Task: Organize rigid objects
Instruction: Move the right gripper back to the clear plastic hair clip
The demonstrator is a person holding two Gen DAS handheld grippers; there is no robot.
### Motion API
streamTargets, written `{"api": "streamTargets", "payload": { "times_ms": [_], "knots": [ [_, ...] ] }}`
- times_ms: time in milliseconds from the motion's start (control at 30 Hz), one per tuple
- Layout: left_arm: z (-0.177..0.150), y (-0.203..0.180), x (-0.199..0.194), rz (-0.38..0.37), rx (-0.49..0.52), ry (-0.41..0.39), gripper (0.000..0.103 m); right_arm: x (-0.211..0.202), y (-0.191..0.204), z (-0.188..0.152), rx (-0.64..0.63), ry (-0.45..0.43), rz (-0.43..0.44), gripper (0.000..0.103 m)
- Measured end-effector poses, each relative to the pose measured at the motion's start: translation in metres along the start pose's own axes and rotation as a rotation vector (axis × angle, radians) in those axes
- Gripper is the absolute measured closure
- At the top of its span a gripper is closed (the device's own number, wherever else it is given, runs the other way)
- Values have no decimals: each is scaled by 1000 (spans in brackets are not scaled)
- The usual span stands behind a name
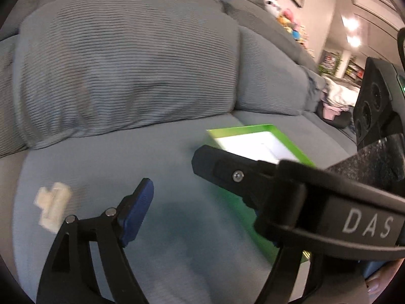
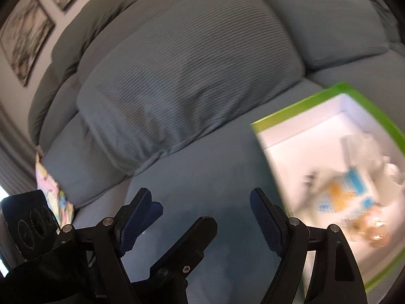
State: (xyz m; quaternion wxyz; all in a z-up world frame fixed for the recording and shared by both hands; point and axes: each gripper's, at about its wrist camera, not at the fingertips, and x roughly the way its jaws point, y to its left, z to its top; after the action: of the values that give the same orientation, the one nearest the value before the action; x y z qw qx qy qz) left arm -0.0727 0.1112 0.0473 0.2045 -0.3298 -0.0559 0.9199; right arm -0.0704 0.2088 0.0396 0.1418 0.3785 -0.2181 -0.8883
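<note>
A small white blocky piece (image 1: 53,206) lies on the grey sofa seat (image 1: 164,152), just left of my left gripper (image 1: 197,202). Only that gripper's blue left pad (image 1: 138,210) shows clearly. The right gripper's black body and finger cross in front of its other side. A green box with a white inside (image 2: 298,136) rests on the seat to the right, also seen in the left wrist view (image 1: 253,141). It holds a blurred blue-and-orange packet (image 2: 346,190) and some clear and golden bits. My right gripper (image 2: 200,197) is open over bare seat, left of the box.
Big grey back cushions (image 2: 189,63) rise behind the seat. A patterned pillow (image 2: 50,190) sits at the far left. Plush toys (image 1: 286,15) and laundry (image 1: 339,93) lie at the sofa's far end. A fingertip (image 1: 377,286) shows at the lower right.
</note>
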Motion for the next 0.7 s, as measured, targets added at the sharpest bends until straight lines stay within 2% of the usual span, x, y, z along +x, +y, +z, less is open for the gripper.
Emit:
{"api": "streamTargets", "payload": {
  "times_ms": [300, 467, 700],
  "knots": [
    [-10, 81, -15, 170, -90, 15, 26, 67, 65, -11, -99, 125, 110, 21],
    [-18, 121, -15, 217, -171, 44, 25, 104, 90, -21, -111, 199, 169, 21],
    [-32, 163, -6, 270, -232, 101, 25, 144, 112, -33, -141, 260, 175, 21]
  ]
}}
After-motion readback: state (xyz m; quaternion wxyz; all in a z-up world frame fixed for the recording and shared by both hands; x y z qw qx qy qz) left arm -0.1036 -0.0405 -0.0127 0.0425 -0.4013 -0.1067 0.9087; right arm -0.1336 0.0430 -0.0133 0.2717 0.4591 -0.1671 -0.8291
